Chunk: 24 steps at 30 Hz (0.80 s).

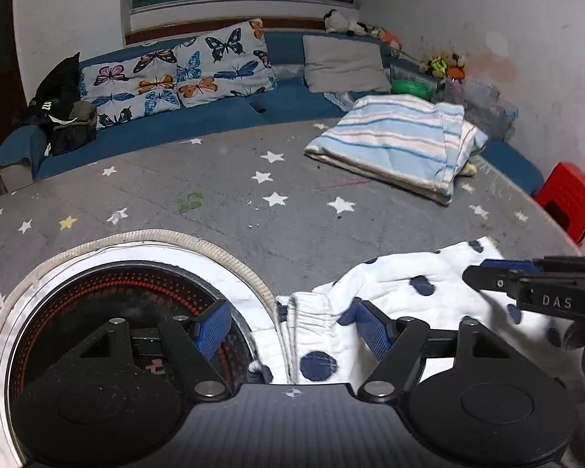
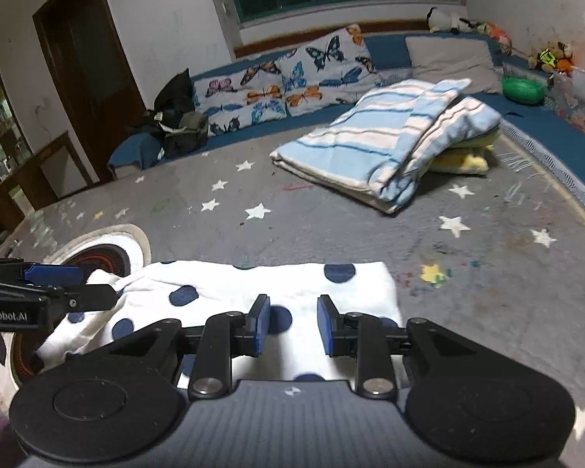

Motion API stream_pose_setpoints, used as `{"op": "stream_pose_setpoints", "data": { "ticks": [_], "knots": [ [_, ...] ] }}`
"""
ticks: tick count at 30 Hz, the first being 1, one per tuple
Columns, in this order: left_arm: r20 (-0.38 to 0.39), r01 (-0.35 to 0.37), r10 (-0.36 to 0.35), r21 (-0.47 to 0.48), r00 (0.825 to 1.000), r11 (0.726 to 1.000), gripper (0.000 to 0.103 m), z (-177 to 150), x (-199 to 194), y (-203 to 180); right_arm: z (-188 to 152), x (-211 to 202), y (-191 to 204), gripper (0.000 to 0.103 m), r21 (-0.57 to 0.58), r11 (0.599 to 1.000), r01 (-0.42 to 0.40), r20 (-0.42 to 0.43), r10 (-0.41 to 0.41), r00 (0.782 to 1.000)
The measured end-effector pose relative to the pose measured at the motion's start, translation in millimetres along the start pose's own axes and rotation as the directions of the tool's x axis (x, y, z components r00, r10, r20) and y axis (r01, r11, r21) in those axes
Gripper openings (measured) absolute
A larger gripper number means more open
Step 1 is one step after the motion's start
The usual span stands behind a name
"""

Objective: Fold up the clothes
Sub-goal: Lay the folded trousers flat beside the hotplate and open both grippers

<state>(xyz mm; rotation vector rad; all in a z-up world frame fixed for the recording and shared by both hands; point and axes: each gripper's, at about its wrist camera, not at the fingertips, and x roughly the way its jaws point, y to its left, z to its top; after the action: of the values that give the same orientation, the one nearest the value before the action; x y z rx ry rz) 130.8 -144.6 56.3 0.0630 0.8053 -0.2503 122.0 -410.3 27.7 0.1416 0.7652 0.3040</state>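
A white garment with navy dots (image 1: 394, 292) lies crumpled on the grey star-patterned mat (image 1: 222, 195). Its gathered waistband (image 1: 308, 308) sits between the fingers of my left gripper (image 1: 292, 325), which is open and low over it. In the right wrist view the garment (image 2: 222, 288) spreads flat toward its right edge. My right gripper (image 2: 294, 325) hovers open just above the cloth, with nothing pinched. The right gripper's tip (image 1: 483, 277) reaches over the garment's right part. At the garment's left end is the left gripper (image 2: 78, 292).
A round appliance with a red dotted ring (image 1: 109, 284) lies under the garment's left end. A folded blue striped blanket (image 1: 394, 144) sits farther back. Butterfly pillows (image 1: 175, 74), a grey pillow (image 1: 343, 64) and a black bag (image 1: 58, 89) line the blue cushions. A red stool (image 1: 569, 199) stands at the right.
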Motion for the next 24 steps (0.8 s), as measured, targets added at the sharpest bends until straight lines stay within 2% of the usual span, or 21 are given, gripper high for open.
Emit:
{"op": "stream_pose_setpoints", "data": {
  "ticks": [7, 10, 17, 24],
  "knots": [
    [-0.036, -0.014, 0.014, -0.004, 0.999, 1.0, 0.075, -1, 20, 8, 6, 19, 5, 0.027, -0.014, 1.0, 0.017, -0.022, -0.017, 1.0],
    [-0.033, -0.008, 0.008, -0.018, 0.999, 1.0, 0.075, -2, 19, 11, 10, 16, 6, 0.032, -0.022, 1.0, 0.011, -0.02, -0.012, 1.0],
    [-0.005, 0.0, 0.0, 0.001, 1.0, 1.0, 0.074, -14, -6, 3, 3, -26, 16, 0.039, -0.067, 0.997, -0.027, 0.012, 0.028, 1.0],
    [0.012, -0.01, 0.01, 0.018, 1.0, 1.0, 0.074, -30, -26, -3, -36, -66, 24, 0.039, -0.1, 0.993, -0.062, 0.003, 0.063, 0.998]
  ]
}}
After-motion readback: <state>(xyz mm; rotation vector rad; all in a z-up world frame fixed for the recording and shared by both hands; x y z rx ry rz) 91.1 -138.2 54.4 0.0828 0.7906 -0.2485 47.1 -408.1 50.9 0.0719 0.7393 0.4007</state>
